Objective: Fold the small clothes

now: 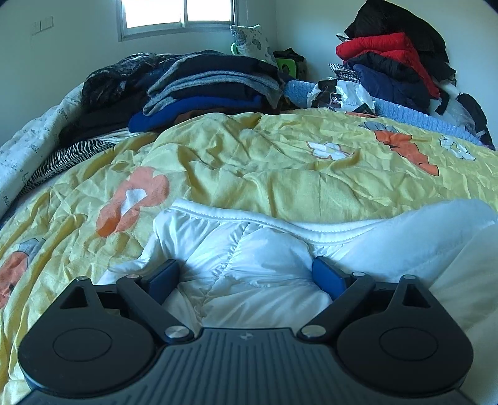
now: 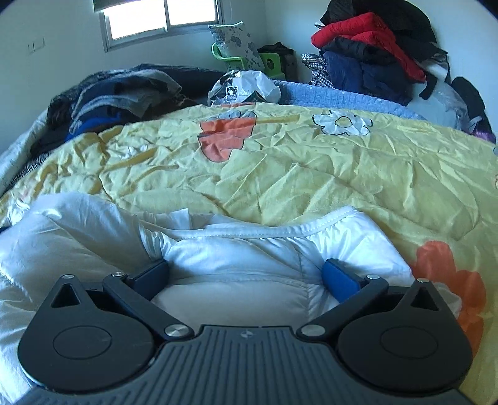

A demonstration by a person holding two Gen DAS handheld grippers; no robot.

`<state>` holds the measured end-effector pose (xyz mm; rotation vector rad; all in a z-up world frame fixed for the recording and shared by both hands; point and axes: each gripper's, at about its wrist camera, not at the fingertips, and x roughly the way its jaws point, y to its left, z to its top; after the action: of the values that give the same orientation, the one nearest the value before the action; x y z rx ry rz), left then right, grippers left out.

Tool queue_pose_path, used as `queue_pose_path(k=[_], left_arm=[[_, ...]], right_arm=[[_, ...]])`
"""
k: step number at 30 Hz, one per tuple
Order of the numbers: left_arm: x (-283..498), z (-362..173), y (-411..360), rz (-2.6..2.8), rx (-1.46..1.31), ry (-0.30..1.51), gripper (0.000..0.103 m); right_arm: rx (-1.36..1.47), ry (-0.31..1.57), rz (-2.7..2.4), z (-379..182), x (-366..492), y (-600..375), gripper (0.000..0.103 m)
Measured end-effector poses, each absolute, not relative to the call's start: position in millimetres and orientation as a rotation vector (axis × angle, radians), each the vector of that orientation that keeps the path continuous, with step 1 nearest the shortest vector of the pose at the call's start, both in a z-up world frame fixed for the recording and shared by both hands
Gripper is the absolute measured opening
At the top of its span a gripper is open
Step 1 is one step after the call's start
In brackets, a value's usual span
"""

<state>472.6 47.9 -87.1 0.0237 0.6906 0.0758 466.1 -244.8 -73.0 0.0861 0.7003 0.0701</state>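
On yellow quilt [image 1: 249, 174], L gripper [image 1: 246, 280] & R gripper [image 2: 246, 277] sit low, fingers wide, straddling white puffy jacket [image 1: 255, 255].

Your left wrist camera sits low and close over the near edge of the bed [image 1: 218, 162], looking forward along the left claw [image 1: 246, 277] toward the far edge and the window [image 1: 177, 15]. Your right wrist camera looks the same way past the right claw [image 2: 246, 277], equally low and near. Both views share the white garment [image 1: 249, 249] at the near edge, the yellow quilt, and the clothes piled at the far corners.
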Motion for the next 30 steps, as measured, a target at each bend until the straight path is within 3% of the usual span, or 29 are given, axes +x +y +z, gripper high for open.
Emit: queue_pose_path(k=[6,9,14,22,30], left_arm=[[466.5,-82.2,47.2,0.096,0.049,0.655,0.094],[426.6,-60.3,52.8,0.155,0.030,0.512,0.094],[312.8,-25.4,101.8,0.057,-0.276,0.403,0.097],[198.0,-71.5,149.8,0.107,-0.678,0.513,0.098],[207.7,-89.6,143.0,0.131,-0.740,0.566,0.099]], right_arm=[[0.135,0.689,0.099,-69.4,463.2,-253.8,0.101],[0.322,0.613,0.096,-49.5,433.8,-284.7,0.090],[0.592,0.507,0.216,-16.9,326.9,-339.1,0.101],[1.015,0.619,0.268,-71.0,167.1,-377.8,0.101],[1.079,0.609,0.218,-82.9,178.4,-371.6,0.102]])
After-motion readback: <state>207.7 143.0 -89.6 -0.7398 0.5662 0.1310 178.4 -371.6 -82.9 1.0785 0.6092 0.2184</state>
